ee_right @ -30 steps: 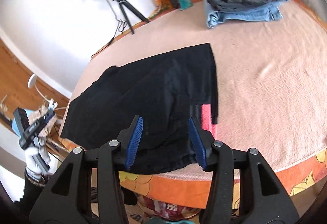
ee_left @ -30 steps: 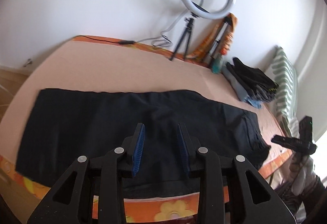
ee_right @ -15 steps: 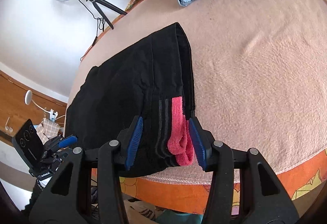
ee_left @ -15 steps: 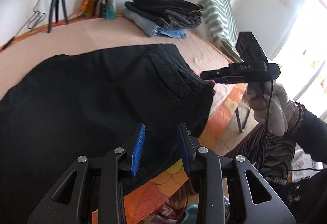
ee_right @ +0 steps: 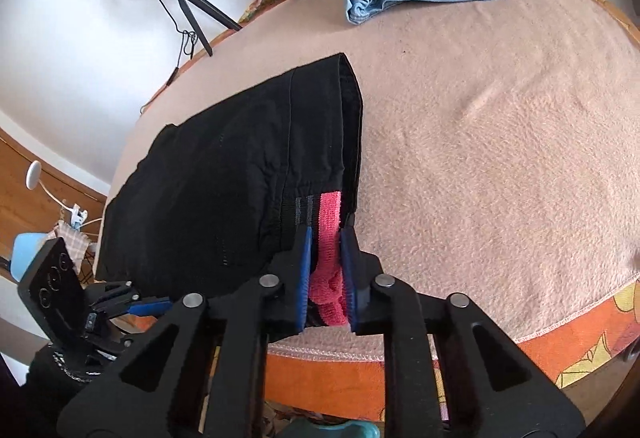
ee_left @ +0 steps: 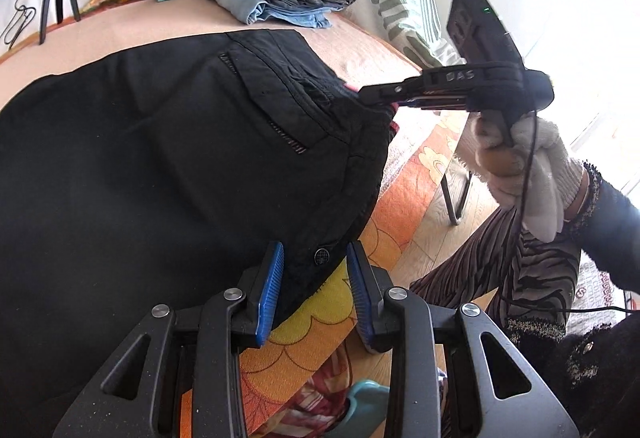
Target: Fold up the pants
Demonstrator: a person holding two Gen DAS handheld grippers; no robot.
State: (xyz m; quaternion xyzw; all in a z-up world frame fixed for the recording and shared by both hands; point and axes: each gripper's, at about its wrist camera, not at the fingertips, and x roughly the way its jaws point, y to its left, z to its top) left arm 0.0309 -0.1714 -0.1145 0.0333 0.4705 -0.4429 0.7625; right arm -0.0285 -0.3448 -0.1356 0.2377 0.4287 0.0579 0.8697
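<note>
On the near edge of the bed [ee_right: 500, 142], your right tool [ee_right: 326, 274] is clamped on the pink waistband of the black pants [ee_right: 240, 178]; your left tool [ee_left: 316, 286] gapes wide around the buttoned waist corner, pads not touching.

Black pants [ee_left: 140, 158] are spread flat over the pink bed cover, waist end at the near edge. A back pocket with stitched ends and a metal button [ee_left: 321, 256] are seen. The waistband's pink lining [ee_right: 329, 222] is turned out and lifted.
</note>
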